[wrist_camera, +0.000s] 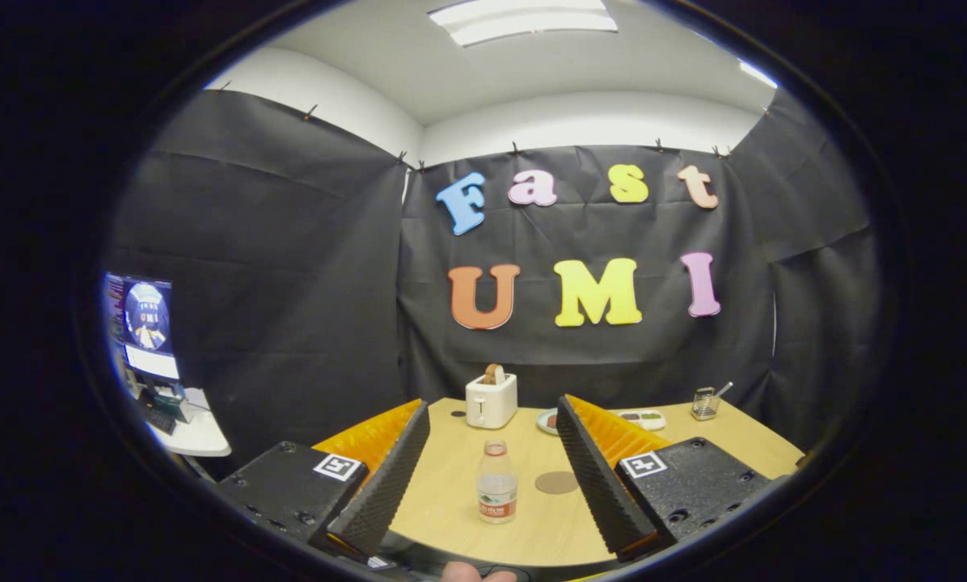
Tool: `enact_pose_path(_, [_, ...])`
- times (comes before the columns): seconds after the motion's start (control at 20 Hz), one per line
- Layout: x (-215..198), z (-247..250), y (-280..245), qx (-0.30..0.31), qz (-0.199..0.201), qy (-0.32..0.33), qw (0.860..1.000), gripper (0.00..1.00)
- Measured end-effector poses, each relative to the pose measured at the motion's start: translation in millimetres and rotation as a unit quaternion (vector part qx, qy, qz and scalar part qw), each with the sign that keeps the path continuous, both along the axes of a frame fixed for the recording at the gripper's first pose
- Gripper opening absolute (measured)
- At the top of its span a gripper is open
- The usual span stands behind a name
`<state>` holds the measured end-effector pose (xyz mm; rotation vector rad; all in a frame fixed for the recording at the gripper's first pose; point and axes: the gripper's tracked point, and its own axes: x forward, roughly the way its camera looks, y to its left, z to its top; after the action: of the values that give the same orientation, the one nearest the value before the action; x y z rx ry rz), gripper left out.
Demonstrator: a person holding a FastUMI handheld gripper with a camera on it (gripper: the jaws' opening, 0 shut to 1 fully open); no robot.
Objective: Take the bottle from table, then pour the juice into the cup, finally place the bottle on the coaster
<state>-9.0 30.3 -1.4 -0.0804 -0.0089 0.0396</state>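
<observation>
1. The tongs [483,485] stand wide apart and hold nothing — both fingers [382,485] hang over the near edge of the worktop [451,501], with bare wood showing between them.

2. The bottle [496,482] stands upright on the worktop, in the gap between the fingers and a little ahead of their tips, touching neither. It sits roughly midway across the gap. Its long axis runs straight up, so the fingers flank it on either side — to my eye the coming move is a plain advance forward until the pads sit level with its body, then a squeeze.

3. Just beside the bottle, towards the right finger and slightly farther off, lies the round coaster [556,482], flat on the wood and apart from the bottle.

4. Beyond these stands a toaster [491,399] with a slice poking out of it, near the far edge.

5. Farther right, a plate [546,420], a small tray [643,419] and a wire basket [703,403] line the back. I cannot pick out the cup with any confidence.
</observation>
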Motion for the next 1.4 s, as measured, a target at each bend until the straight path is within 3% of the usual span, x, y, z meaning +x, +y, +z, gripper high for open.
enact_pose_path(0.4, [1.6,-6.1,3.8,-0.002,-0.003,0.01,1.0,1.0])
enact_pose_path(0.75, [15.8,-40.0,3.5,0.004,-0.011,0.04,0.999,1.0])
enact_pose_path(1.4, [80.0,-196.2,-10.5,-0.043,-0.055,0.086,0.994,1.0])
